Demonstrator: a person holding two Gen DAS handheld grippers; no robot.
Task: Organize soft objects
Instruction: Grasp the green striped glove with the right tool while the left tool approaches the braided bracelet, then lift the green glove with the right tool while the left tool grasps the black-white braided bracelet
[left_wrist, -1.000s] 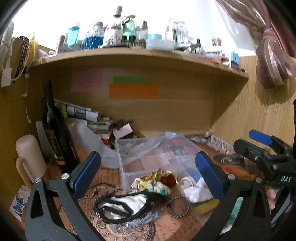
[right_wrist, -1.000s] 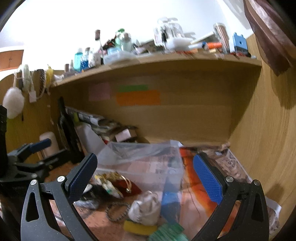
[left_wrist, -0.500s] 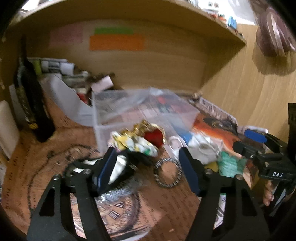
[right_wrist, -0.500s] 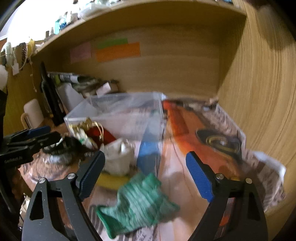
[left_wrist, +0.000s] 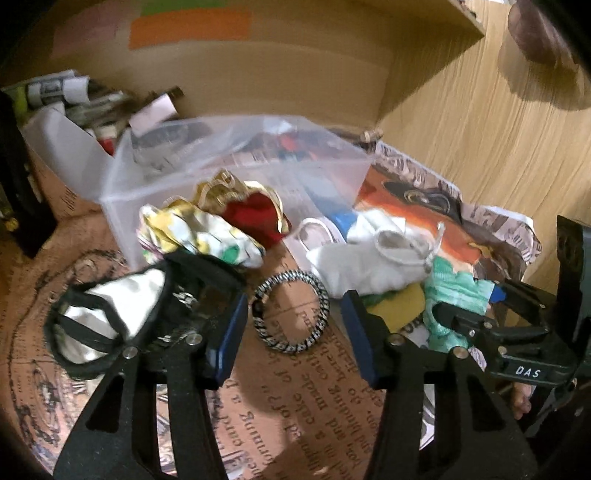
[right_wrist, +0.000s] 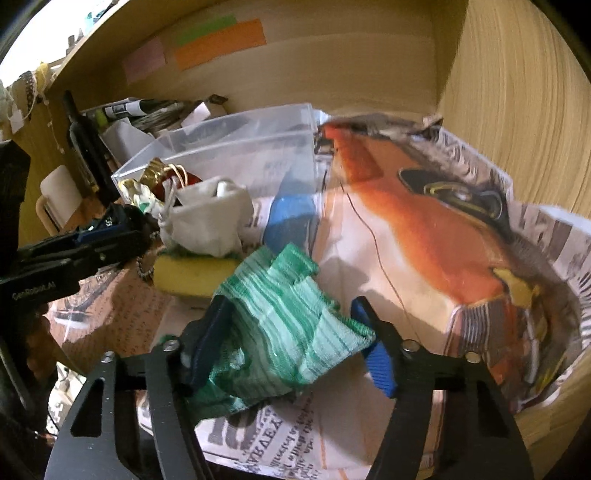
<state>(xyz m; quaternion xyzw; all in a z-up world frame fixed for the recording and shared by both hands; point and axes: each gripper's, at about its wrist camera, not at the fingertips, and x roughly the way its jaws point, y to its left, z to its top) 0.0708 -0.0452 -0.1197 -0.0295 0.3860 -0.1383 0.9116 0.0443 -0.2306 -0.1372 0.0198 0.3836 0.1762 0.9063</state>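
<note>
While both jaws are closing, left tool (left_wrist: 291, 328) straddles the ring (left_wrist: 290, 312), right tool (right_wrist: 291, 343) the green cloth (right_wrist: 280, 325).

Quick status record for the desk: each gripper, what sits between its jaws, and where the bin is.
left gripper: jaws closing around the striped hair tie, pads not yet on it
right gripper: jaws closing around the green cloth, contact unclear
clear bin: behind the pile, open top
beside the cloth: yellow sponge under a white pouch
</note>
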